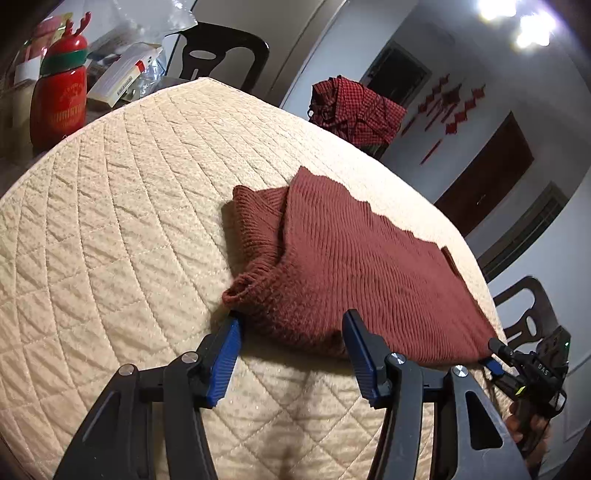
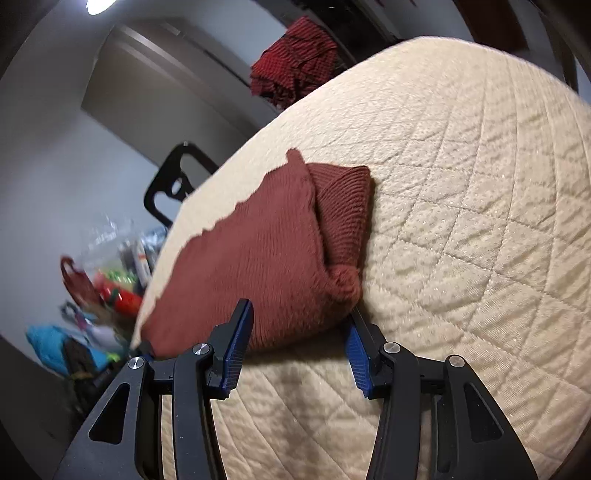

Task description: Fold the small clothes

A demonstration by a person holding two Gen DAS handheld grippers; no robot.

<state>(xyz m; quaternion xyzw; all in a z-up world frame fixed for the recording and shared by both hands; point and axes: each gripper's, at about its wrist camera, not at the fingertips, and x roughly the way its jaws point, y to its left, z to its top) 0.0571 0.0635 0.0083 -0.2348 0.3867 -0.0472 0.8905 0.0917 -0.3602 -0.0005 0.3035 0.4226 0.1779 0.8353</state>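
Clutter [image 2: 110, 280] beside table blurred; sweater [image 2: 258, 258] near edge motion-smeared.

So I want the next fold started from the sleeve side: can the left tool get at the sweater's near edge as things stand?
Probably yes. The left tool is open, its fingers straddling the near edge of the rust knit sweater by the cuff, with nothing between them.

A dining room seen around a quilted cream table cover [image 1: 129, 206].

White walls are lit by bright ceiling lights [image 1: 517, 22]. Dark brown doors [image 1: 487, 177] and red paper decorations [image 1: 454, 107] are seen on the far wall. Black chairs [image 1: 221, 51] are set at the table, and one is draped with a red checked shirt [image 1: 354, 107]. A red Christmas jar [image 1: 59, 96] is placed among clutter.
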